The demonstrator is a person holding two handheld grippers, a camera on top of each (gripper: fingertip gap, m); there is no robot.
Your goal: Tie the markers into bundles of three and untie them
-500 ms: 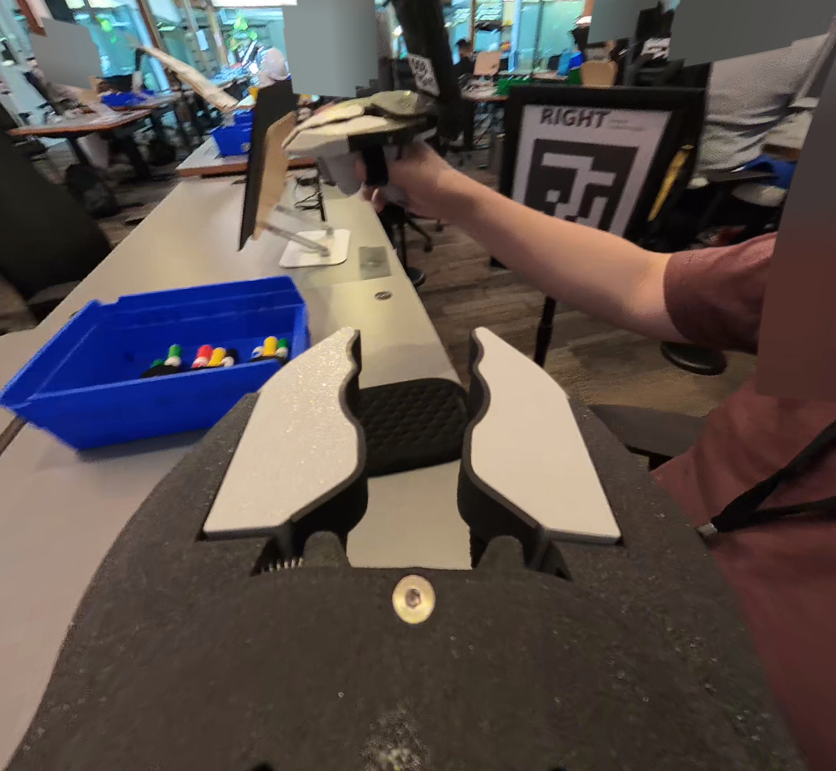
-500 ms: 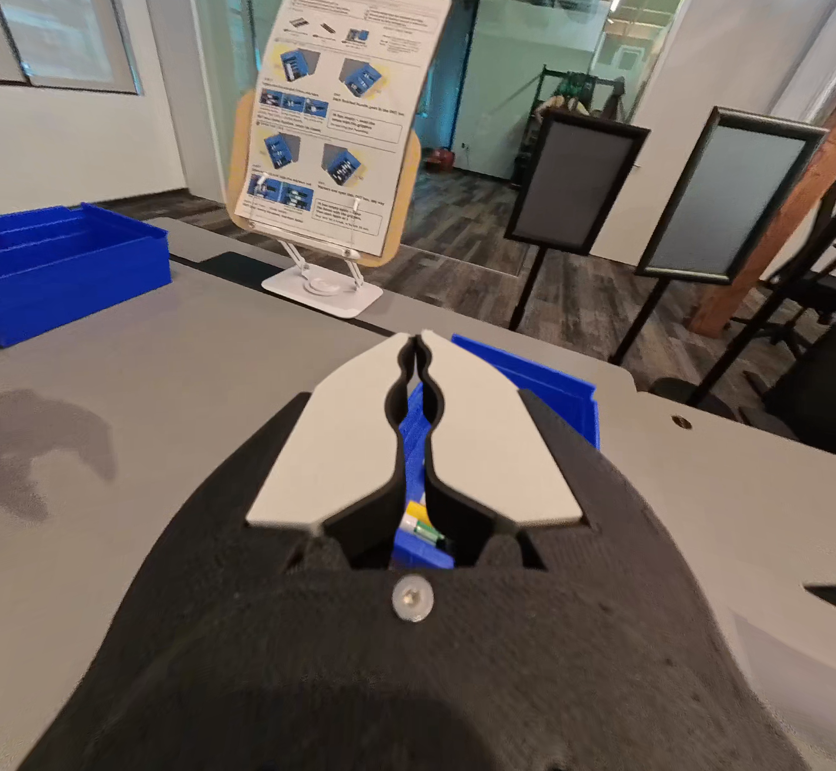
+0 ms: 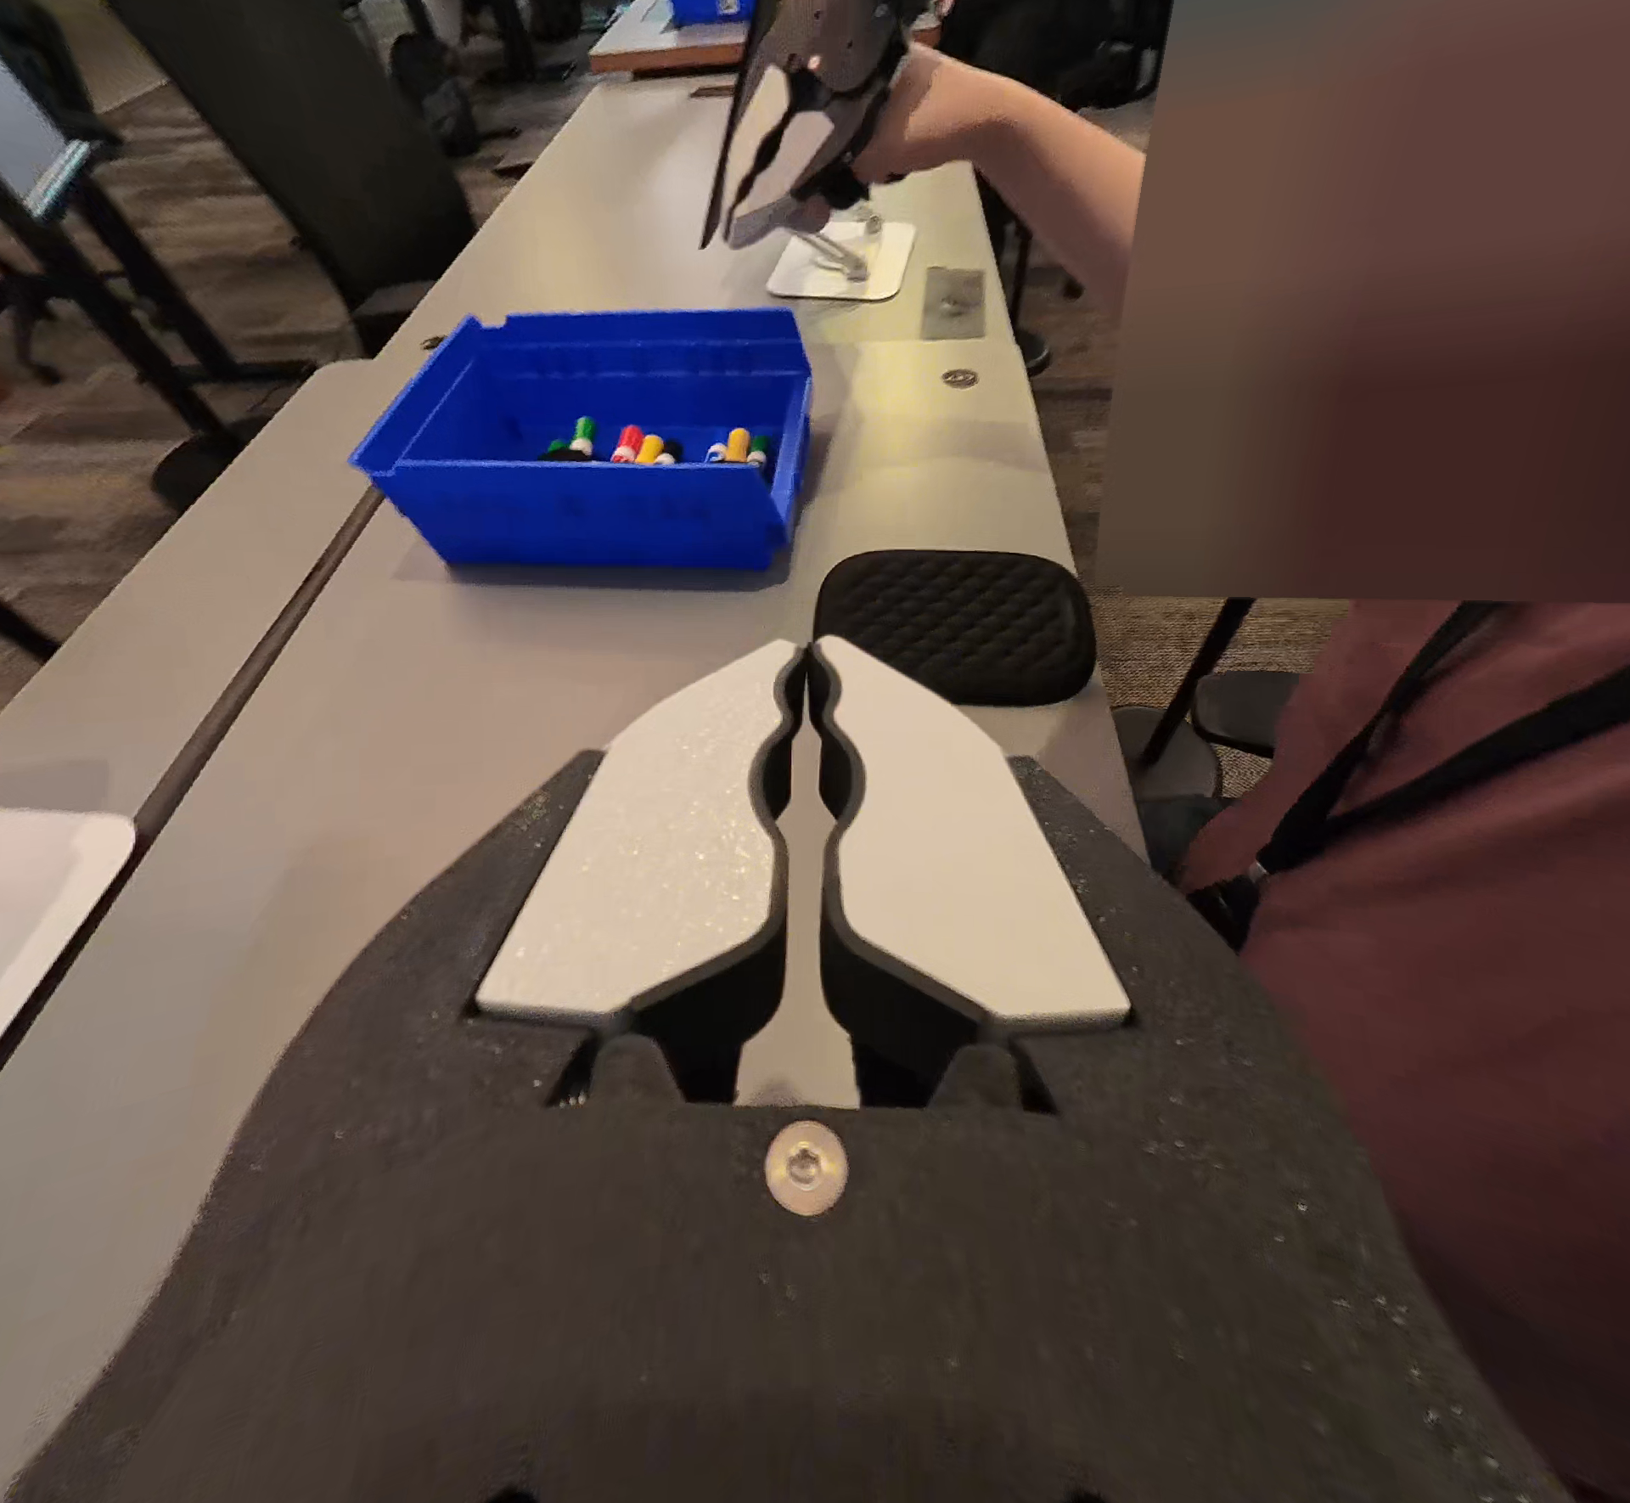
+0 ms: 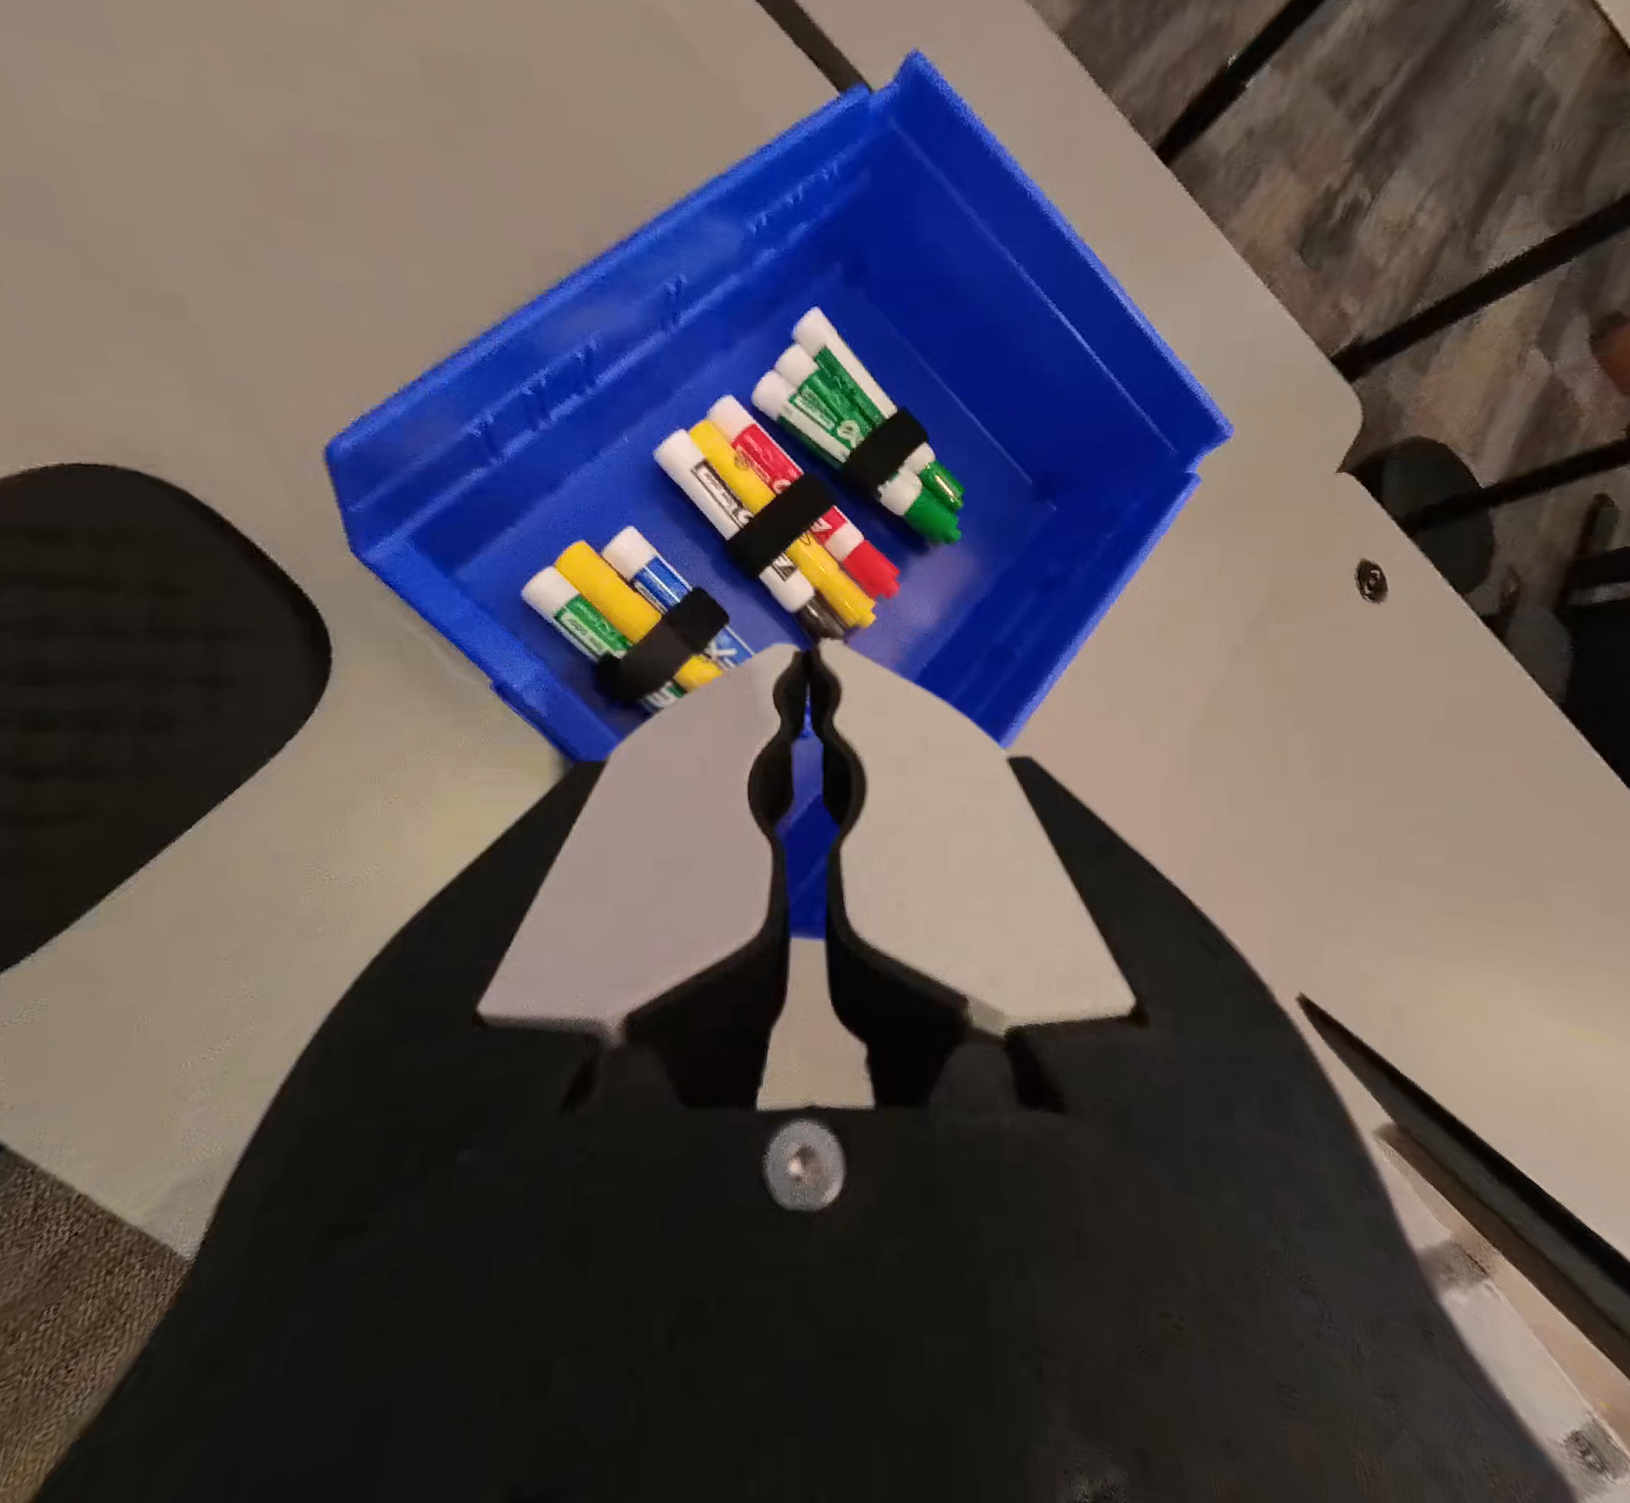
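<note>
A: Three strapped bundles of markers (image 4: 776, 525), black bands around each, lie in the blue plastic bin (image 4: 1041, 296) on the grey worktop (image 4: 265, 181).

B: Left hand-held gripper (image 3: 808, 649) and right hand-held gripper (image 4: 810, 653): smooth grey fingers pressed together, empty.

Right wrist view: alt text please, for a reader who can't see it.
The shut right gripper points down into a blue bin on a grey table. In the bin lie three bundles of three markers, each bound by a black band. A black pad lies at the left edge.
</note>
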